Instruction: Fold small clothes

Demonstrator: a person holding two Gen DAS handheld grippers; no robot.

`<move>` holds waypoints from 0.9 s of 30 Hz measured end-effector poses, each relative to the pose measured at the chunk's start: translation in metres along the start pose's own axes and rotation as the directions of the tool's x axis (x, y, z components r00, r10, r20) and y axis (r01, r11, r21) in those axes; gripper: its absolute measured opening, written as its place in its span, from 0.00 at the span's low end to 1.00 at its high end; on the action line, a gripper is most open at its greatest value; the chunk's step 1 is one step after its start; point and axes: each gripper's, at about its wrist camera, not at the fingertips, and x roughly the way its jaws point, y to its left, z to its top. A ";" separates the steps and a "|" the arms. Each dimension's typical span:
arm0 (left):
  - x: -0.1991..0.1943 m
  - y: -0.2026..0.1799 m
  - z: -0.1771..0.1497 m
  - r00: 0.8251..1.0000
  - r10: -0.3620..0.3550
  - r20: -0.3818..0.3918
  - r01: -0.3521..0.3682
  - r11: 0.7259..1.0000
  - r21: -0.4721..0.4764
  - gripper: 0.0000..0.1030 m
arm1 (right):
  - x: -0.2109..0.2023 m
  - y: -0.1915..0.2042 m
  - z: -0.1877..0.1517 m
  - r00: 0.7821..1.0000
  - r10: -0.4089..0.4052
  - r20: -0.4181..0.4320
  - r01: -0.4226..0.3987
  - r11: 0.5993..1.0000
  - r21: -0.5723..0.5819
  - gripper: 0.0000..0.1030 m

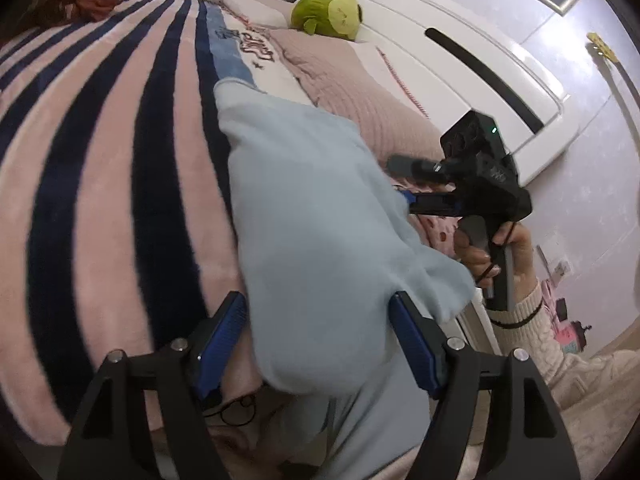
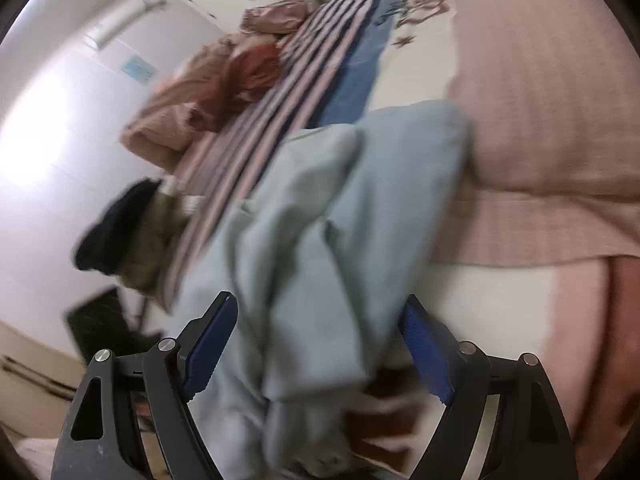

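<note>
A light blue garment [image 1: 304,208] lies on the bed, over a pink and navy striped blanket [image 1: 100,160]. My left gripper [image 1: 316,312] is open, its blue pads on either side of the garment's near end. My right gripper [image 2: 320,320] is open too, with bunched light blue cloth [image 2: 340,220] lying between its spread fingers; that view is blurred. In the left wrist view the right gripper [image 1: 404,184] shows as a black tool held in a hand, its tips at the garment's right edge.
A green plush toy [image 1: 328,12] sits by the white headboard [image 1: 460,64]. A pink quilt [image 2: 540,120] covers the bed's right part. Reddish and brown clothes [image 2: 208,92] are heaped at the bed's far side. A dark hat [image 2: 116,228] lies at the edge.
</note>
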 end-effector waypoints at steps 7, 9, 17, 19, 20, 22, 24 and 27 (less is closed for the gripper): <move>0.000 -0.008 0.005 0.999 0.023 0.027 -0.023 1.000 0.010 0.42 | 0.035 0.009 0.025 0.999 -0.002 -0.043 0.001 1.000 -0.003 0.48; -0.006 -0.014 0.010 0.998 0.034 0.044 -0.035 0.999 0.033 0.41 | 0.036 0.011 0.027 0.999 -0.016 -0.036 0.016 1.000 -0.005 0.32; -0.072 -0.031 0.042 0.982 0.070 0.173 -0.094 0.987 0.133 0.40 | 0.012 0.063 0.042 0.995 0.026 0.092 -0.018 0.996 -0.084 0.23; -0.102 -0.035 0.049 0.969 0.102 0.223 -0.139 0.978 0.156 0.40 | 0.009 0.093 0.053 0.992 0.048 0.115 -0.032 0.990 -0.138 0.23; -0.118 -0.035 0.053 0.962 0.116 0.246 -0.157 0.976 0.154 0.40 | 0.009 0.108 0.059 0.991 0.059 0.121 -0.039 0.985 -0.167 0.23; -0.155 -0.035 0.060 0.945 0.134 0.297 -0.186 0.970 0.155 0.40 | 0.010 0.143 0.071 0.987 0.091 0.133 -0.059 0.971 -0.231 0.23; -0.190 -0.032 0.066 0.928 0.150 0.342 -0.211 0.966 0.149 0.40 | 0.014 0.178 0.082 0.983 0.129 0.134 -0.088 0.957 -0.277 0.23; -0.249 -0.023 0.074 0.896 0.190 0.402 -0.260 0.957 0.128 0.40 | 0.027 0.234 0.096 0.975 0.182 0.126 -0.128 0.929 -0.346 0.23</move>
